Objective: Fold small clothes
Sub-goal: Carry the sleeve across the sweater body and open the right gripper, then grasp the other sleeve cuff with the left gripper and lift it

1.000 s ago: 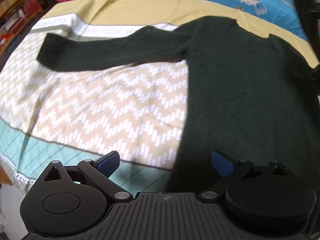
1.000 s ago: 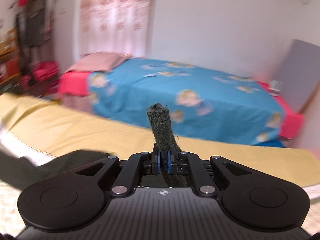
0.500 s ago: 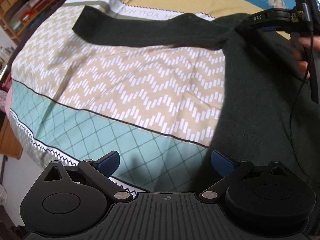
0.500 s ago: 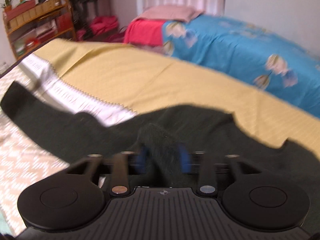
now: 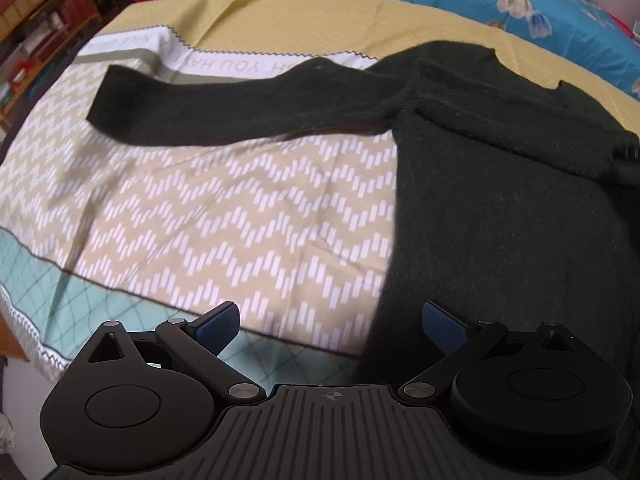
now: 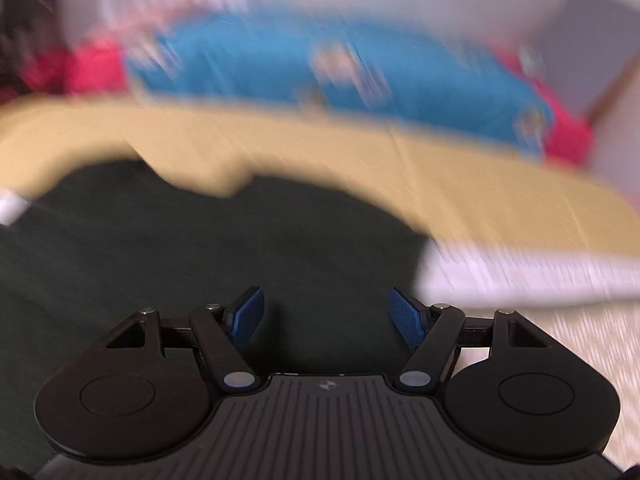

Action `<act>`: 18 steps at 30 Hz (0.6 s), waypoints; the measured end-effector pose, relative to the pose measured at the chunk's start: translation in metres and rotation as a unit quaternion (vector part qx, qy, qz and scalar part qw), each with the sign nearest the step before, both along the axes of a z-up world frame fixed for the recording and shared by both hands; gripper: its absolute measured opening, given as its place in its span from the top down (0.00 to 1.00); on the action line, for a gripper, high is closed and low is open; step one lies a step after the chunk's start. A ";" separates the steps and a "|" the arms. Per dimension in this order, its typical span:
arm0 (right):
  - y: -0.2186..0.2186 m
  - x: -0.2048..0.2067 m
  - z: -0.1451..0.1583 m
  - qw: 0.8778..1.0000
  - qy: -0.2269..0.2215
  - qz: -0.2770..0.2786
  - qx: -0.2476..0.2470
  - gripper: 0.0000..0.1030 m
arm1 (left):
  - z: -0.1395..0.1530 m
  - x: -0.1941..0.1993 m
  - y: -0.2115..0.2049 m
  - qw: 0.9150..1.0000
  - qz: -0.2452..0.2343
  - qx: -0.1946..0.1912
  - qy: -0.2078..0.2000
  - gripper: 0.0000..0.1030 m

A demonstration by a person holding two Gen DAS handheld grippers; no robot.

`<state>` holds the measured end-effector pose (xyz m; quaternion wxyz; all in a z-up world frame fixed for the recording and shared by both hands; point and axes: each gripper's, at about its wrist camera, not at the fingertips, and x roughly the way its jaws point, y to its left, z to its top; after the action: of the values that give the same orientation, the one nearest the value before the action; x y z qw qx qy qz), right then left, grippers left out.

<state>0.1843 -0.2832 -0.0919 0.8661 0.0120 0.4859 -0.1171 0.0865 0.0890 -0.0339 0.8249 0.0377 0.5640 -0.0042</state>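
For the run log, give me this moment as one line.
sweater: one sleeve folded across | other sleeve: flat | left tool: open | right tool: just opened, empty

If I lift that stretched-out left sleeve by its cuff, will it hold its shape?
Probably not. The sleeve lies flat and limp on the bedspread, so it should droop. The sweater looks fuzzy knit, likely grippy, and its body may drag along.

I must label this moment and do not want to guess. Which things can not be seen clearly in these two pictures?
- Left wrist view: the right side and hem of the dark sweater are cut off by the frame edge and hidden behind the left gripper.
- Right wrist view: motion blur smears the blue bedspread, so its print is unreadable.
- Right wrist view: the right gripper body hides the sweater below it.
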 end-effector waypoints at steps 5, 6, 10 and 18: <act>-0.039 -0.026 -0.001 0.997 -0.002 -0.057 0.057 0.32 | 0.003 0.029 0.014 1.000 0.024 0.005 -0.014 0.00; -0.040 -0.031 0.003 0.997 -0.008 -0.057 0.050 0.32 | 0.004 0.037 0.021 0.999 0.037 0.004 -0.020 0.00; -0.035 -0.042 0.020 0.998 -0.023 -0.047 0.046 0.32 | 0.002 0.069 0.064 0.993 0.116 -0.029 -0.021 0.00; -0.020 -0.048 0.036 0.999 -0.031 -0.021 0.038 0.32 | -0.011 0.113 0.156 0.953 0.279 -0.114 -0.034 0.00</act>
<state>0.1361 -0.3035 -0.0554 0.8770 0.0584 0.4623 -0.1167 0.1997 0.2452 -0.0445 0.8105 -0.2157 0.5196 0.1632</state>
